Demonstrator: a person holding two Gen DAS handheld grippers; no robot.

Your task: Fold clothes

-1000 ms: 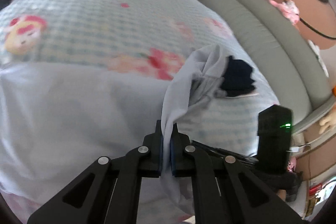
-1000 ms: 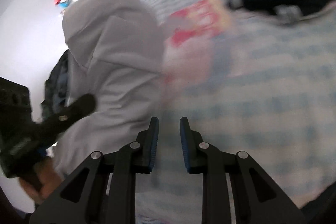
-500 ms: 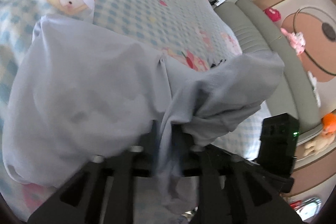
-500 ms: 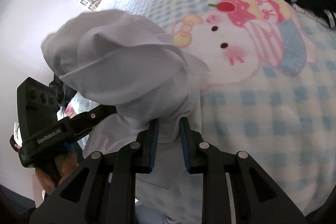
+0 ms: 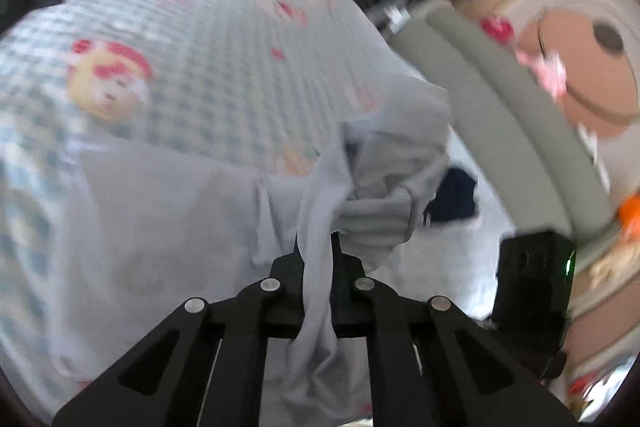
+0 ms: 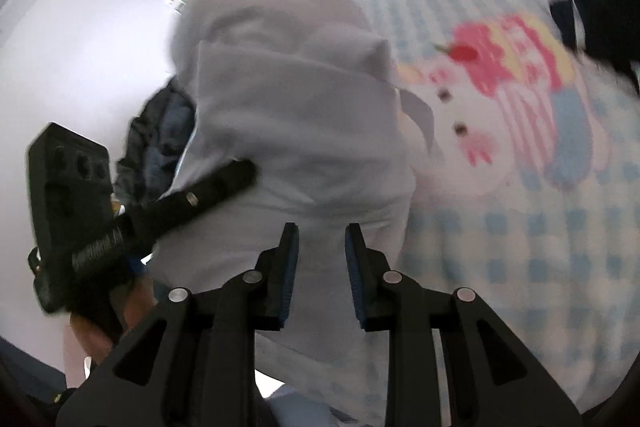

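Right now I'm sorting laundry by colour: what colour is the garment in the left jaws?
Pale grey-white garment, plain, clearest in the left wrist view.

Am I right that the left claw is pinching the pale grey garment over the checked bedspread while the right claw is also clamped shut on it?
Not quite. The right wrist view shows the right claw open. The left claw does pinch the pale grey garment over the checked bedspread.

A fold of the pale grey garment [image 5: 168, 227] is clamped between the closed fingers of the left gripper [image 5: 318, 259], with a strip hanging down between them. The bunched remainder is heaped just ahead and to the right. Beyond it the checked bedspread [image 5: 224, 59] is spread. A dark garment [image 5: 456, 195] lies further right, before the grey headboard [image 5: 500, 99].
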